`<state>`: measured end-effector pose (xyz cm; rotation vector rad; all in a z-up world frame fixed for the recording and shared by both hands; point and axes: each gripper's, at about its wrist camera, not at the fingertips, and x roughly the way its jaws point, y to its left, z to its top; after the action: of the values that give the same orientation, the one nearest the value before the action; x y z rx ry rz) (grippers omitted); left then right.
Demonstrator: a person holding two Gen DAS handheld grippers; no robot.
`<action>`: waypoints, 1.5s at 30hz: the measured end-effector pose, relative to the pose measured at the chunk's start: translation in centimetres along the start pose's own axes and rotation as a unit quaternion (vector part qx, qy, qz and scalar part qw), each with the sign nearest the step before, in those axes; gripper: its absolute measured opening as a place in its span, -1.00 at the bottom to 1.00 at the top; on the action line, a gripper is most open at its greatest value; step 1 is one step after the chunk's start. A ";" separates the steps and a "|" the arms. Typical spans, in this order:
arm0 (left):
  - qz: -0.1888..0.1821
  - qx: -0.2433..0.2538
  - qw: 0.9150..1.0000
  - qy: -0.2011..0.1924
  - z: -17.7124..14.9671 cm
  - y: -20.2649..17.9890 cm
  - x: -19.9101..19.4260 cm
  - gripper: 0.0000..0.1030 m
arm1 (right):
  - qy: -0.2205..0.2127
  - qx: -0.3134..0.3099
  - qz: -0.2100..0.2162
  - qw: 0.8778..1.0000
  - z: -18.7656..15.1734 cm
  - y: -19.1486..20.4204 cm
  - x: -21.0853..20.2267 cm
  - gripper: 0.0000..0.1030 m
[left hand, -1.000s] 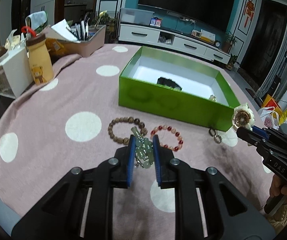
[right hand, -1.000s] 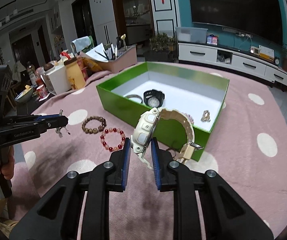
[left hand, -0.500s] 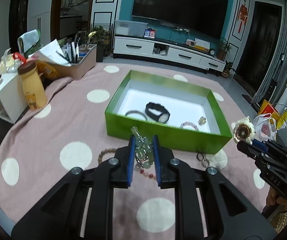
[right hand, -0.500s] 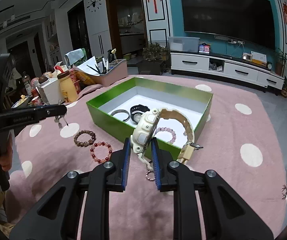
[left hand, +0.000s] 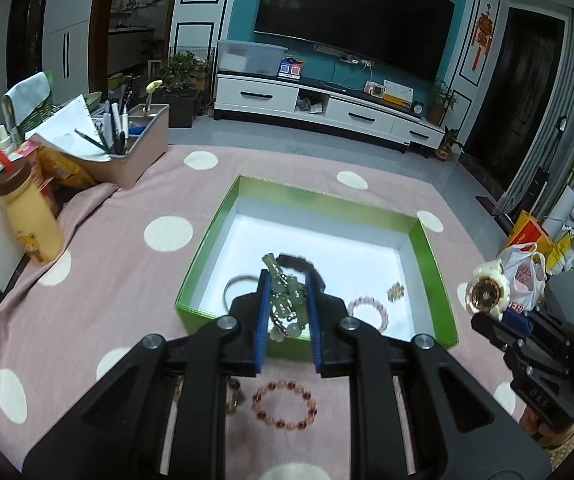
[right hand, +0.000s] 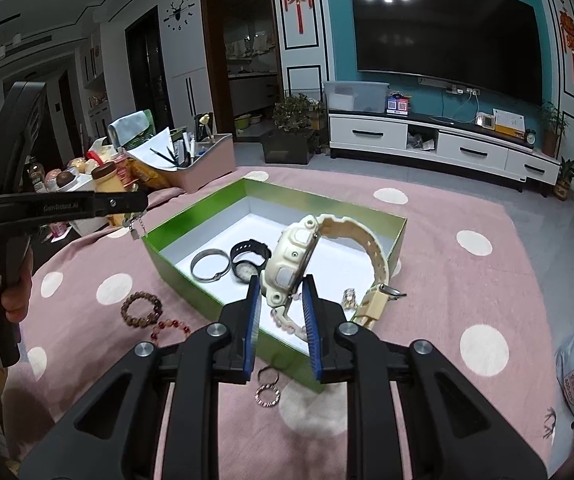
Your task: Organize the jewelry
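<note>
Nearest us, our left gripper (left hand: 287,312) has its jaws clamped on a pale green jade pendant (left hand: 285,300), and our right gripper (right hand: 281,308) has its jaws clamped on the case of a cream watch (right hand: 293,258), its strap arching off to the right. A second ago both grippers were low beside the bracelets on the pink spotted cloth (left hand: 119,248); now both have risen and moved forward, so the pendant and the watch hang over the near edge of the green box (left hand: 431,248). We judge that the carry is nearly finished and that releasing comes next.

Below the grippers, still on the cloth outside the box, lie a red bead bracelet (left hand: 285,404), a brown bead bracelet (right hand: 141,307) and a small ring (right hand: 267,394).

Further on, inside the box, rest a black watch (right hand: 247,260), a silver bangle (right hand: 209,266), a pink bead bracelet (left hand: 369,312) and a small gold piece (left hand: 395,290)
</note>
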<state>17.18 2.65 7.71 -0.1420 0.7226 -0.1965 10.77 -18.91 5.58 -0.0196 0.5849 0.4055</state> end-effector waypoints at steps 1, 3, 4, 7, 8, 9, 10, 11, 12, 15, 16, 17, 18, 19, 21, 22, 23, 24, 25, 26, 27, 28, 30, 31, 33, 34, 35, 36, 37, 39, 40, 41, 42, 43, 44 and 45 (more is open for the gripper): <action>-0.001 -0.002 1.000 0.003 0.3 0.0 0.3 -0.68 | 0.001 0.001 0.000 1.000 0.2 -0.2 0.2 -0.60; -0.003 -0.005 1.000 0.010 1.2 0.0 1.4 -0.68 | 0.003 0.004 0.001 1.000 0.7 -0.5 0.9 -0.60; -0.003 -0.008 1.000 0.012 1.6 0.0 1.8 -0.68 | 0.004 0.005 0.002 1.000 0.9 -0.6 1.2 -0.60; 0.000 -0.014 1.000 0.023 2.7 0.2 3.4 -0.68 | 0.010 0.007 0.004 1.000 1.5 -0.9 2.2 -0.60; 0.002 -0.017 0.999 0.027 3.0 0.4 4.0 -0.68 | 0.013 0.008 0.005 1.000 1.8 -1.0 2.6 -0.60; 0.004 -0.018 0.999 0.032 3.2 0.5 4.6 -0.68 | 0.014 0.009 0.005 1.000 1.9 -1.1 2.8 -0.60; 0.007 -0.018 0.999 0.035 3.5 0.5 5.2 -0.67 | 0.018 0.010 0.005 1.000 2.1 -1.2 3.2 -0.60; 0.012 -0.017 0.999 0.037 3.8 0.6 5.7 -0.68 | 0.019 0.011 0.005 1.000 2.2 -1.3 3.5 -0.60; 0.016 -0.014 0.999 0.039 4.0 0.6 6.2 -0.68 | 0.022 0.012 0.006 1.000 2.3 -1.5 3.8 -0.60; 0.024 -0.011 0.999 0.046 4.2 0.7 7.4 -0.68 | 0.030 0.013 0.004 0.999 2.8 -1.9 4.9 -0.60; 0.028 -0.010 0.998 0.049 4.3 0.8 8.0 -0.68 | 0.032 0.013 0.004 0.999 2.9 -2.0 5.2 -0.60; 0.030 -0.009 0.998 0.053 4.3 0.8 8.5 -0.68 | 0.036 0.013 0.003 0.999 3.1 -2.0 5.5 -0.60; 0.033 -0.008 0.998 0.058 4.3 0.9 9.1 -0.68 | 0.039 0.013 0.003 0.999 3.2 -2.1 5.8 -0.60; 0.035 -0.007 0.997 0.061 4.4 0.9 9.6 -0.68 | 0.045 0.014 0.002 0.999 3.3 -2.2 6.3 -0.60; 0.037 -0.006 0.997 0.067 4.4 1.0 10.3 -0.68 | 0.054 0.017 -0.001 0.998 3.5 -2.4 7.0 -0.60; 0.039 -0.006 0.997 0.070 4.5 1.1 10.8 -0.67 | 0.062 0.019 -0.003 0.998 3.6 -2.6 7.6 -0.60; 0.039 -0.005 0.996 0.074 4.5 1.1 11.3 -0.67 | 0.067 0.019 -0.006 0.998 3.7 -2.6 7.9 -0.60; 0.040 -0.005 0.996 0.078 4.5 1.2 11.7 -0.67 | 0.073 0.020 -0.008 0.997 3.8 -2.7 8.4 -0.60; 0.042 -0.004 0.996 0.081 4.6 1.2 12.0 -0.67 | 0.078 0.021 -0.009 0.997 3.8 -2.9 8.8 -0.60; 0.043 -0.002 0.996 0.085 4.6 1.2 12.4 -0.68 | 0.082 0.022 -0.010 0.996 3.9 -3.0 9.2 -0.60; 0.044 -0.001 0.995 0.086 4.6 1.1 12.5 -0.67 | 0.088 0.024 -0.012 0.996 4.0 -3.2 9.6 -0.60; 0.046 0.001 0.995 0.088 4.6 1.1 12.8 -0.67 | 0.093 0.026 -0.014 0.995 4.1 -3.3 9.9 -0.60; 0.047 0.003 0.994 0.094 4.5 1.1 13.3 -0.67 | 0.099 0.028 -0.014 0.995 4.2 -3.4 10.5 -0.60; 0.048 0.002 0.994 0.096 4.5 1.2 13.6 -0.67 | 0.105 0.030 -0.013 0.994 4.3 -3.4 10.9 -0.60; 0.050 0.002 0.993 0.102 4.4 1.3 14.1 -0.67 | 0.112 0.033 -0.015 0.993 4.4 -3.4 11.5 -0.60; 0.051 0.002 0.993 0.105 4.4 1.3 14.3 -0.67 | 0.116 0.033 -0.016 0.993 4.4 -3.3 11.8 -0.60; 0.051 0.003 0.993 0.108 4.3 1.4 14.6 -0.67 | 0.120 0.033 -0.017 0.992 4.5 -3.3 12.2 -0.60; 0.052 0.002 0.993 0.110 4.3 1.5 14.8 -0.67 | 0.125 0.033 -0.017 0.992 4.6 -3.2 12.5 -0.60; 0.052 0.002 0.992 0.113 4.2 1.5 14.9 -0.67 | 0.128 0.033 -0.017 0.991 4.6 -3.2 12.8 -0.60; 0.051 0.002 0.992 0.116 4.2 1.7 15.2 -0.67 | 0.134 0.031 -0.018 0.990 4.7 -3.2 13.2 -0.60; 0.052 0.002 0.992 0.117 4.2 1.7 15.2 -0.67 | 0.137 0.029 -0.018 0.990 4.8 -3.2 13.4 -0.60; 0.051 0.001 0.992 0.116 4.2 1.8 15.2 -0.67 | 0.138 0.027 -0.019 0.990 4.8 -3.1 13.5 -0.60; 0.051 0.000 0.992 0.116 4.2 1.8 15.3 -0.67 | 0.138 0.024 -0.022 0.990 4.8 -3.1 13.6 -0.60; 0.050 -0.001 0.992 0.116 4.2 1.8 15.3 -0.67 | 0.139 0.021 -0.025 0.990 4.9 -3.0 13.8 -0.60; 0.049 -0.001 0.992 0.117 4.2 1.9 15.3 -0.67 | 0.142 0.022 -0.026 0.989 4.9 -3.1 13.9 -0.60; 0.049 -0.001 0.992 0.118 4.1 1.9 15.4 -0.67 | 0.144 0.024 -0.027 0.989 4.9 -3.2 14.1 -0.60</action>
<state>31.45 1.22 0.53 -0.0856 0.9623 -0.1185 25.28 -16.05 1.78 -0.0479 0.8775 0.3377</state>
